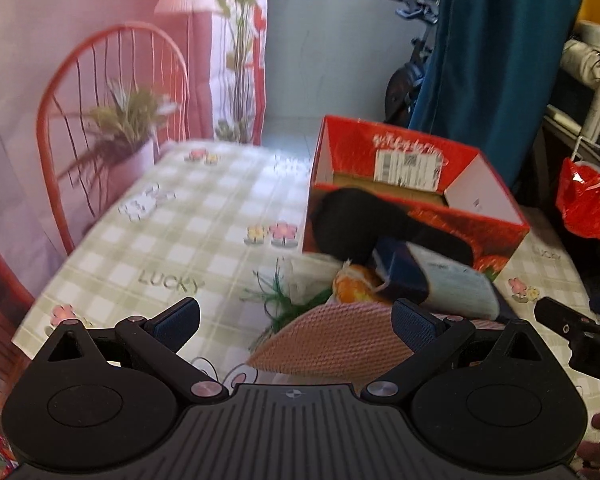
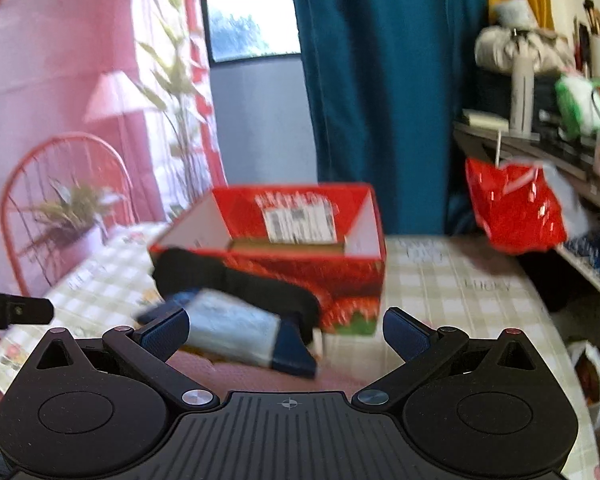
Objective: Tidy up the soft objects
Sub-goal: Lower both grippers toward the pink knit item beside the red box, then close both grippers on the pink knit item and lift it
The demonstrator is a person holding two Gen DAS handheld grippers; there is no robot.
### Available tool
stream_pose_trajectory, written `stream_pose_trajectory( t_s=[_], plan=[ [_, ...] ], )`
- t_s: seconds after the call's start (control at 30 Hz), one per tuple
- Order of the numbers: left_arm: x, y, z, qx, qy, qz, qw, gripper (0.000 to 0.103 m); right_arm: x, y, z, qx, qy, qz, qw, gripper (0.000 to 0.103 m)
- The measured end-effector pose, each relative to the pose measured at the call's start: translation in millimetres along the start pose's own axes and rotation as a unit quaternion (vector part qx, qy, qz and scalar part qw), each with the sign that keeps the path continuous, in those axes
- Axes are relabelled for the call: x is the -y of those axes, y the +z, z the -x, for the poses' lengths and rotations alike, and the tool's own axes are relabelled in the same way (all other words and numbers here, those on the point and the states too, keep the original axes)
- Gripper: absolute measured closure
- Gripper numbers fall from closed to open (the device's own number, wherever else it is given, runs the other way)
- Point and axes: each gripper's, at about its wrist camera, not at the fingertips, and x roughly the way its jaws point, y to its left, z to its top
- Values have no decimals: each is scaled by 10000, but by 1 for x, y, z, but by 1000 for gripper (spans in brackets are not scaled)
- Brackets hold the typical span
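Note:
An open red cardboard box (image 1: 416, 220) (image 2: 300, 240) stands on the checked tablecloth. In front of it lies a heap of soft things: a black sock (image 1: 340, 220) (image 2: 236, 280), a grey-and-navy sock (image 1: 452, 280) (image 2: 236, 328), an orange plush toy with green fringe (image 1: 354, 286) and a pink knitted cloth (image 1: 332, 344) (image 2: 260, 376). My left gripper (image 1: 296, 320) hovers open just short of the pink cloth. My right gripper (image 2: 286, 332) is open too, above the grey sock, holding nothing.
A red wire chair (image 1: 100, 120) and a potted dry plant (image 1: 128, 148) stand at the table's far left. A red plastic bag (image 2: 516, 208) hangs from cluttered shelves on the right. A blue curtain (image 2: 380, 100) hangs behind the box. Bare tablecloth (image 1: 172, 240) stretches left of the heap.

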Motion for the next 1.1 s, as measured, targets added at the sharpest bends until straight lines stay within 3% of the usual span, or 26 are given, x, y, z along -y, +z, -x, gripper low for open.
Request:
stream_pose_trajectory(
  t_s=[0.1,0.2,0.3,0.4,0.57,0.8,1.1],
  plan=[
    [2,-4,-14,-159,-4,-86,9998,4,8,-10,-21,-293,-4,-184,9994,1],
    [6,-7,-26,-326,-152,-172,9992,10,15,-19,-40,-712,290,-311,9966,0],
    [7,-10,-33,-407,-426,-138,9982,13,17,-25,-50,-917,86,-389,9950,0],
    [7,-16,-38,-450,-715,-143,9963,14,21,-30,-54,-941,159,-485,9943,1],
    [11,-25,-46,-515,-1124,-106,9923,15,24,-39,-60,-1078,286,-323,9932,18],
    [22,-30,-56,-611,-1352,-289,9885,15,27,-44,-66,-1141,585,-368,9911,20],
    [29,-33,-64,-562,-1318,-545,9882,15,26,-48,-70,-1248,775,-259,9888,20]
  ],
)
